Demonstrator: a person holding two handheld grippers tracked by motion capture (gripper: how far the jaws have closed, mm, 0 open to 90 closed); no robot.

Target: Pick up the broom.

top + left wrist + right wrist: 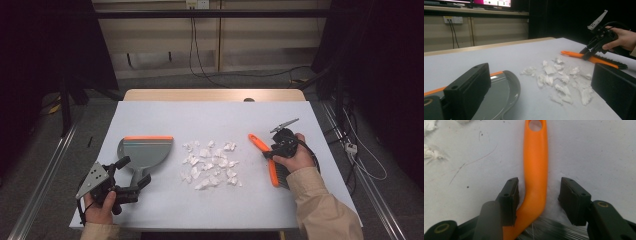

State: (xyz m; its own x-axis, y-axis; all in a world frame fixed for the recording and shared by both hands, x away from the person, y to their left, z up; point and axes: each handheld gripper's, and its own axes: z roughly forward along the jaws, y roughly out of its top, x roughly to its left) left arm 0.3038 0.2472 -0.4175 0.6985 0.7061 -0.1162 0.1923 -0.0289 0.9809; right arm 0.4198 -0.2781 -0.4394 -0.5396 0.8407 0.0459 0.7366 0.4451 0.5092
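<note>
- nothing is swept up so far: the white scraps (210, 165) lie in a loose heap mid-table on the white table cover (165, 115), between the dustpan (145, 151) and the brush (270, 159), and i see none in the pan.
- my left gripper (131, 177) is down at the dustpan's handle, near the front-left of the table. in the left gripper view its two black jaws stand well apart with the grey pan low between them, so i read it as spread; whether a pad touches the handle i cannot tell.
- my right gripper (537, 197) straddles the brush's orange handle (535, 170), which lies flat on the table to the right of the scraps. its jaws are parted: the handle sits against the left pad, with a clear gap to the right pad, so it is bracketed and not pinched.
- the bristles (281, 175) point back toward my side of the table, clear of the scraps.
- i judge this the very start: both tools are on the table, neither lifted.
- left to do: clamp the brush, secure the pan, set its orange lip (148, 138) by the heap, and sweep the scraps in.
</note>
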